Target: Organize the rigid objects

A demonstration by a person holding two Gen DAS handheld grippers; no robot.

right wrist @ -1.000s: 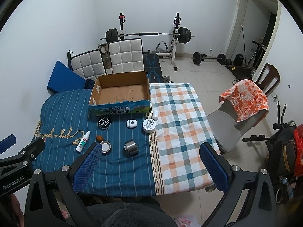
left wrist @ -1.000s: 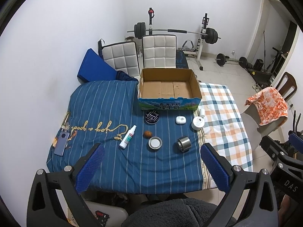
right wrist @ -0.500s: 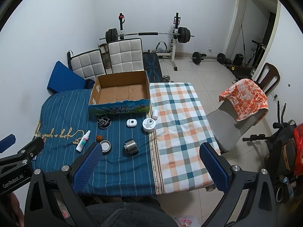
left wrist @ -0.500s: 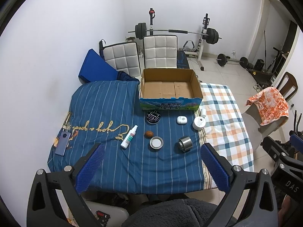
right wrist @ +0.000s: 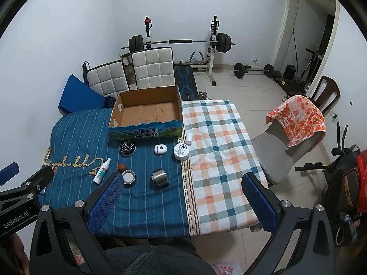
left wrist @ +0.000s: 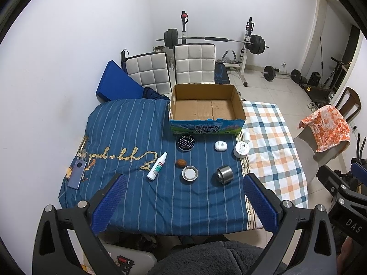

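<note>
The left gripper (left wrist: 183, 197) and the right gripper (right wrist: 183, 197) are both wide apart and hold nothing. They hang above the near edge of the table.

Nearest on the blue striped cloth (left wrist: 128, 137) are a metal cup (left wrist: 224, 174) lying on its side, a little round tin (left wrist: 190, 173) and a white spray bottle (left wrist: 157, 166). The cup looks hard and smooth, so it may roll or slip. I would pinch it across its round sides. The bottle looks light, so take it by its middle. A small brown ball (left wrist: 180, 162) sits just beside the tin.

A bit farther are a black round box (left wrist: 187, 142), a small white case (left wrist: 220, 146) and a white jar (left wrist: 241, 149). All look stiff and easy to pinch by their sides.

Behind them is an empty cardboard box (left wrist: 206, 126), likely where things go.

A phone (left wrist: 77, 174) lies at the left edge. The right half wears a checked cloth (right wrist: 218, 137). The cloths look soft, so things may wobble.

Far off are two white chairs (left wrist: 169, 71) and a barbell rack (left wrist: 246, 43).
</note>
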